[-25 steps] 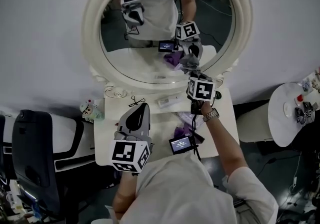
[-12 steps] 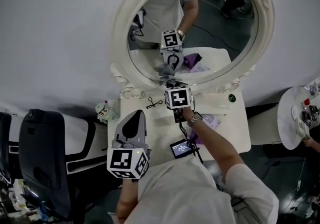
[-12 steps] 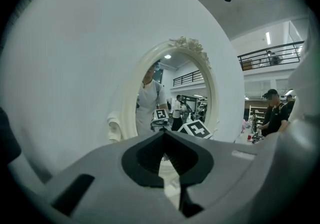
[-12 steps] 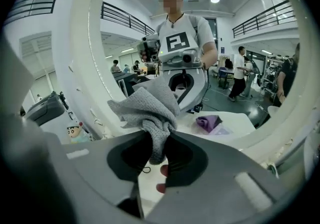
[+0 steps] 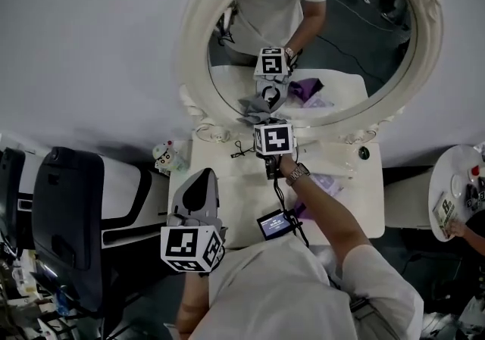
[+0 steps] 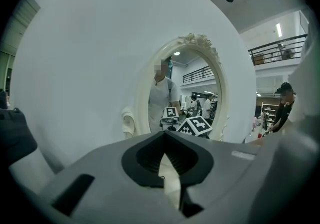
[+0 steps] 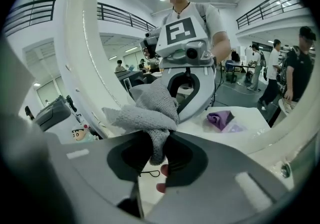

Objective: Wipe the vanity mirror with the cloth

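R gripper [image 7: 159,140] jaws pinch cloth [image 7: 150,113] against vanity mirror [image 5: 341,43] over white table [image 5: 356,210]; L gripper [image 6: 165,135] jaws closed, empty.

Head view looks steeply down on tabletop [image 5: 246,198] and mirror [image 5: 356,43]; both gripper views face that mirror, the right nearest

The oval white-framed vanity mirror [image 5: 193,51] loses its top to the head view's edge. At its glass, the lower end of the grey knitted cloth [image 7: 150,111] is buried between the fingers [image 7: 210,163] of the right gripper [image 7: 159,142] (length unseen).
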`<state>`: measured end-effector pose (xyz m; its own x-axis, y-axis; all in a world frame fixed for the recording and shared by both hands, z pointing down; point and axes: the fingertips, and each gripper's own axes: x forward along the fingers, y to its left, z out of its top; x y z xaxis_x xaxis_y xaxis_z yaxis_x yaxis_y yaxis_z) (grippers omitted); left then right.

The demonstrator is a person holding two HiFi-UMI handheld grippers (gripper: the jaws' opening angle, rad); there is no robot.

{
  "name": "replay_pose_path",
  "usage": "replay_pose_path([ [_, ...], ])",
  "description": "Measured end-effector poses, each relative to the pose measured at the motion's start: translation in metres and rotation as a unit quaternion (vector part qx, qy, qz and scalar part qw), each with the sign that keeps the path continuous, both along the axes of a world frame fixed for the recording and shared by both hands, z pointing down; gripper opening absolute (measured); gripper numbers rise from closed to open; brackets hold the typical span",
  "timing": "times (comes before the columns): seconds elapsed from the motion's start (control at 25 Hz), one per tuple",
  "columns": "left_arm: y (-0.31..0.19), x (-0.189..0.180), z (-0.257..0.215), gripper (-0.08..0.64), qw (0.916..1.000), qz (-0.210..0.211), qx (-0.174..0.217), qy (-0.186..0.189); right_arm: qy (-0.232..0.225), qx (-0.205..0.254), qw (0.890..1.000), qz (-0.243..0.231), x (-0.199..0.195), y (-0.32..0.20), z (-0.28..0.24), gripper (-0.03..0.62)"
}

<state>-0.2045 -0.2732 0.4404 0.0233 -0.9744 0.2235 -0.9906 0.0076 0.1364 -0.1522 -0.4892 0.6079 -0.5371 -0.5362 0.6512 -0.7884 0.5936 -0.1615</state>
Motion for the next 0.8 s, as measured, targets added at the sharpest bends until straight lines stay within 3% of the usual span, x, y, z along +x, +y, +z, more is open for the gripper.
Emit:
replay_pose_path([
  [0.56,-0.047,0.117,0.004,0.002,0.9975,0.069,0.005,0.012,0.014,0.0,0.996,0.093,0.178,-0.055,-0.001,0.074],
  [0.8,-0.058,0.147,0.008,0.002,0.9959,0.089,0.004,0.015,0.029,0.004,0.992,0.121,0.228,-0.069,0.002,0.074],
])
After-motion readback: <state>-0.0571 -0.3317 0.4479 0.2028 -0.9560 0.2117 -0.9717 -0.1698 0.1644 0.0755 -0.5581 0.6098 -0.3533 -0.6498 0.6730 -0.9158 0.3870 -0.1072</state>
